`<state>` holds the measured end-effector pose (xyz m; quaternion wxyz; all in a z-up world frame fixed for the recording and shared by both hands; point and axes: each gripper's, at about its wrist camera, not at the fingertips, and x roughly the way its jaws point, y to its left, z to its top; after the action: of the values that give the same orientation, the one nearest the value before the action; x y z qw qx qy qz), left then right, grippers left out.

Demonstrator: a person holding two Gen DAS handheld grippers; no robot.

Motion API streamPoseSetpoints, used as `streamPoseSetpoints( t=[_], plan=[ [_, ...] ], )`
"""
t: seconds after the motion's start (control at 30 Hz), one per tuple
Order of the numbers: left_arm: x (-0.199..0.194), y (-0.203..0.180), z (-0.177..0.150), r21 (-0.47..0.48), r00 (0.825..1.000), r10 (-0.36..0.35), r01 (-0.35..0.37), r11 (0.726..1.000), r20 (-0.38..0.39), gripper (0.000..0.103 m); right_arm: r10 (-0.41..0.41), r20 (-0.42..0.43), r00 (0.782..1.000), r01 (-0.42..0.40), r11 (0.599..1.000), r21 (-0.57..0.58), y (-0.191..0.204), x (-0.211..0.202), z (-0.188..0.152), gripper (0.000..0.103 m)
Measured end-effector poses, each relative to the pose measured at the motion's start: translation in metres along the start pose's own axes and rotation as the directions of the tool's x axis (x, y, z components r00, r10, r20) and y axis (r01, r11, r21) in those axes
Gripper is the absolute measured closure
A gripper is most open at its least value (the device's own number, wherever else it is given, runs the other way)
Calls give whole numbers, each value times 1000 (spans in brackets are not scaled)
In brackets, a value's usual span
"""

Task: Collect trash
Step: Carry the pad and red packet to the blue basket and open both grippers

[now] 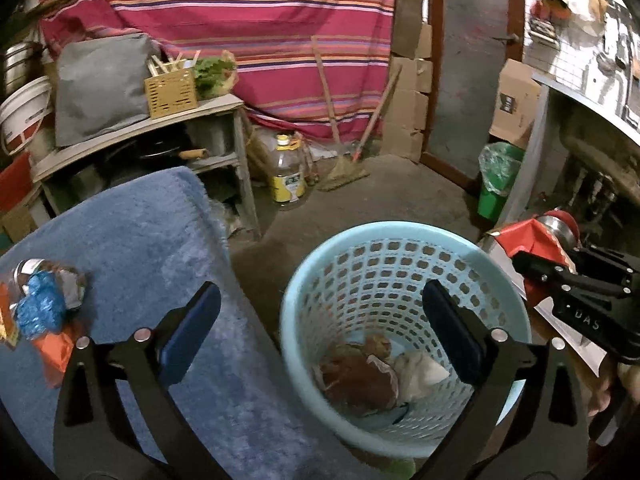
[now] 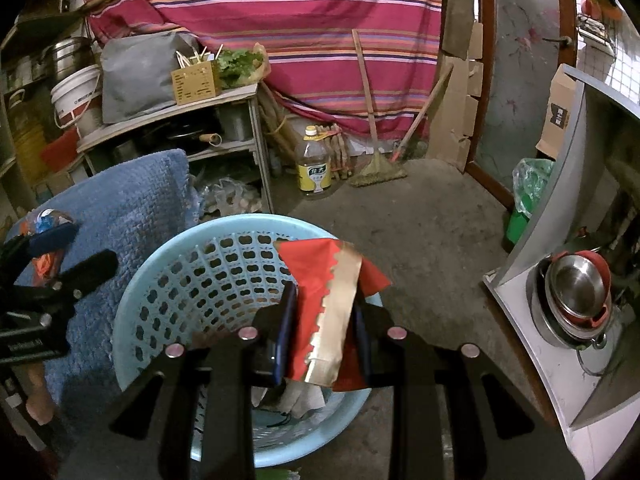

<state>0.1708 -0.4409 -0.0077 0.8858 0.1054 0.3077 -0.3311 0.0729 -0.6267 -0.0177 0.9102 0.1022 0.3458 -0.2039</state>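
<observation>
- Left wrist view: the left gripper [image 1: 320, 320] has its jaws spread wide with nothing between them. No earlier picture is given, so only this spread stance can be told.
- The gripper hangs above the rim of a pale blue basket [image 1: 304, 280] that stands on the floor.
- Inside the basket lie a brown crumpled wrapper [image 1: 356, 376] and a pale one [image 1: 420, 372], touching each other at the bottom.
- To the left a blue towel [image 1: 140, 240] covers a raised surface just beside the basket.
- On the towel's left edge sits a small heap of trash [image 1: 40, 304]: blue, silver and orange wrappers, touching one another.
- At the right edge the right gripper [image 1: 532, 260] shows, clamped on a red wrapper [image 1: 528, 240].
- Farther back stand a yellow-capped bottle [image 1: 287, 176], a broom [image 1: 344, 168], a green bin [image 1: 496, 180] with a plastic liner, and a striped cloth [image 1: 248, 20] hung on the wall.

- Right wrist view: the right gripper [image 2: 324, 320] is clenched on the red wrapper [image 2: 316, 304], which has a gold band with a jagged edge.
- The wrapper stands upright between the pads, above the open mouth of the basket [image 2: 168, 256].
- Pale paper shows in the basket below the wrapper.
- At the left edge the left gripper [image 2: 60, 252] reaches over the towel [image 2: 132, 200], with the trash heap [image 2: 48, 216] just behind its finger.
- On the right, steel bowls [image 2: 576, 284] are stacked on a white counter [image 2: 552, 380].
- The bottle [image 2: 314, 164] and broom [image 2: 376, 168] stand against the far wall.
</observation>
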Motion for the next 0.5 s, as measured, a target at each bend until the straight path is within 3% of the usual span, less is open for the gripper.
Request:
streamPoseSetpoints(
  t=[0.3, 0.4, 0.43, 0.47, 0.5],
  plan=[
    [-38, 55, -15, -56, 994, 99, -96, 994, 40, 6, 50, -15, 999, -51, 999, -11, 40, 20, -3, 71],
    [-51, 75, -20, -79, 991, 125, -121, 990, 47, 6, 45, -4, 999, -45, 999, 14, 48, 26, -3, 51],
    [-56, 83, -21, -87, 989, 136, -131, 988, 51, 6, 41, -3, 999, -41, 999, 28, 50, 29, -3, 40],
    [-61, 91, -23, -94, 988, 147, -141, 986, 55, 6, 29, -7, 1000, -29, 999, 35, 51, 32, -5, 33],
    [-66, 98, -25, -102, 986, 156, -150, 983, 58, 5, 21, -13, 1000, -21, 999, 38, 53, 34, -6, 33]
  ],
)
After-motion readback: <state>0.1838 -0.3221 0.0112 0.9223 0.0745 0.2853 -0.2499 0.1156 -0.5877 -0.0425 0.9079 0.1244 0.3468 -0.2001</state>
